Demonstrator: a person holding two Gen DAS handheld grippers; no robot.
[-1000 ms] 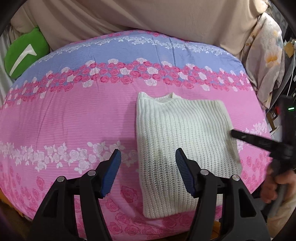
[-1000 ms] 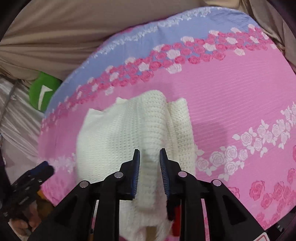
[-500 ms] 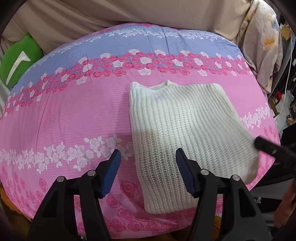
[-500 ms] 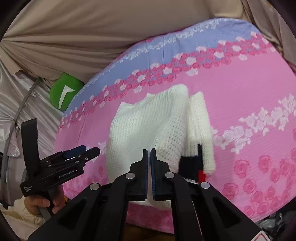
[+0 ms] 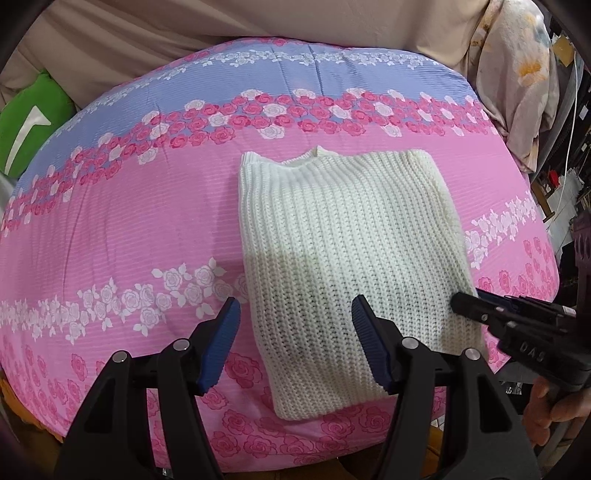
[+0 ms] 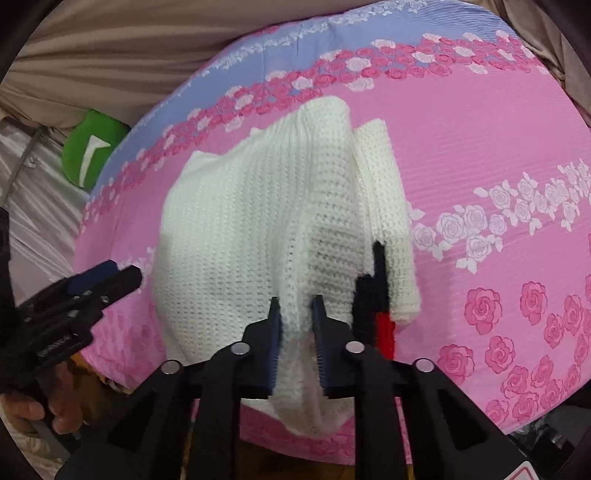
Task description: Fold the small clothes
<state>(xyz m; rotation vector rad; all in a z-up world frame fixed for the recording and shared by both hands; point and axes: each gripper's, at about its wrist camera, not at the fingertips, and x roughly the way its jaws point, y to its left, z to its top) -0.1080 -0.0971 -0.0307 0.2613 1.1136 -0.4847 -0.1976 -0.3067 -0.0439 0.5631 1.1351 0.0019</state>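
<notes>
A white knit sweater lies folded into a rectangle on the pink flowered bedspread, neckline at the far end. My left gripper hovers open over the sweater's near left edge, one finger on each side of that edge. In the right wrist view the sweater bulges upward, with a raised fold of its near right edge between the pads of my right gripper. Those jaws are opening slightly, with the knit still filling the gap. A sleeve strip lies along the right side.
A green cushion sits at the bed's far left and beige cloth lies behind the bed. Patterned fabric hangs at far right. A black and red strip stands by my right gripper's finger. The bed's near edge drops off below both grippers.
Half a second ago the right jaws were shut on nothing; now a fold of the sweater sits between them. The left gripper has edged a little over the bed, still open.
</notes>
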